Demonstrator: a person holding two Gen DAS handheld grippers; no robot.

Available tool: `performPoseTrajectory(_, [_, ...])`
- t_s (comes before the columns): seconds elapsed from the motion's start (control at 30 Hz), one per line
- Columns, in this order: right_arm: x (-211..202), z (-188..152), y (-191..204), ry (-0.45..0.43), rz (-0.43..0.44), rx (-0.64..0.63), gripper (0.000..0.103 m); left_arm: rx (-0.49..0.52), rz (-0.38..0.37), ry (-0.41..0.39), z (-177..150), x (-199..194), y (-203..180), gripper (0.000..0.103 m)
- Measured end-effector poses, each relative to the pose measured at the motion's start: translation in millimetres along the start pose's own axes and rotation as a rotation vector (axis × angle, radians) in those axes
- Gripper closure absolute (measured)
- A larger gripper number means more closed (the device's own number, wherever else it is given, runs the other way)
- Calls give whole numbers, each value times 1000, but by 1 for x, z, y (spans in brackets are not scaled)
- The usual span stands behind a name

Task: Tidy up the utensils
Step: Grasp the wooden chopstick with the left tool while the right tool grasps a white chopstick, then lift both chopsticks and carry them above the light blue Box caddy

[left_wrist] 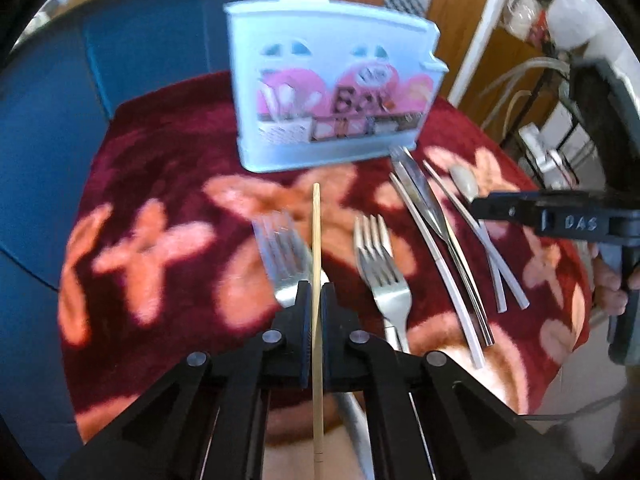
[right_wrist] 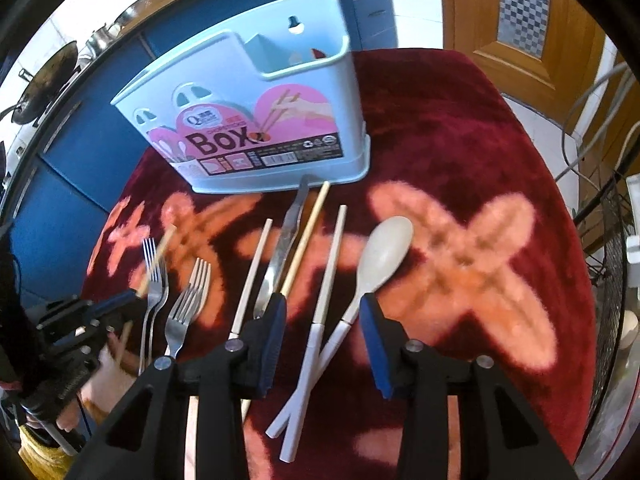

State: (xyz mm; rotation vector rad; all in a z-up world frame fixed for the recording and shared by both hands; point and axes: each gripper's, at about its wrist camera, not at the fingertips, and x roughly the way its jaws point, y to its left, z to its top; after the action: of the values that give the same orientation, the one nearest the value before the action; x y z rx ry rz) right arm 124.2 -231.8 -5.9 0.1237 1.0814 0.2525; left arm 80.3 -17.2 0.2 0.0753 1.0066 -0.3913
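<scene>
Left hand-held gripper clamps thin bamboo chopstick | right hand-held gripper released | plush cloth

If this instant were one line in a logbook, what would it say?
left claw: shut on wooden chopstick | right claw: open over spoon | blue box: upright | forks: on cloth

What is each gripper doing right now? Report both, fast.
Left gripper: shut on a wooden chopstick.
Right gripper: open, holding nothing; a white-handled chopstick and beige spoon lie between its fingers.
</scene>
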Motion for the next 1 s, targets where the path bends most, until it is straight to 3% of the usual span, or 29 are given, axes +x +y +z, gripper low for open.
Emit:
performPoseTrajectory(0.27, [22, 9, 13, 79, -36, -39, 81, -107, 45, 41, -15, -1, 36, 100])
performPoseTrajectory(0.4, [33, 11, 14, 132, -72, -44, 82, -165, -6, 95, -21, 13, 45, 100])
performPoseTrajectory(0.57, [43, 18, 15, 187, -66, -48, 82, -109, 10, 136, -16, 16, 42, 100])
performPoseTrajectory(0.8, [51, 29, 12, 274, -36, -56, 82, -64, 17, 270, 0, 25, 38, 99])
performPoseTrajectory(0.9, [49, 29, 9, 259, -24, -35, 91, -77, 15, 311, 4, 25, 38, 99])
performPoseTrajectory(1.0, [40, 27, 3, 217, 7, -8, 96, -88, -2, 294, 3, 20, 39, 101])
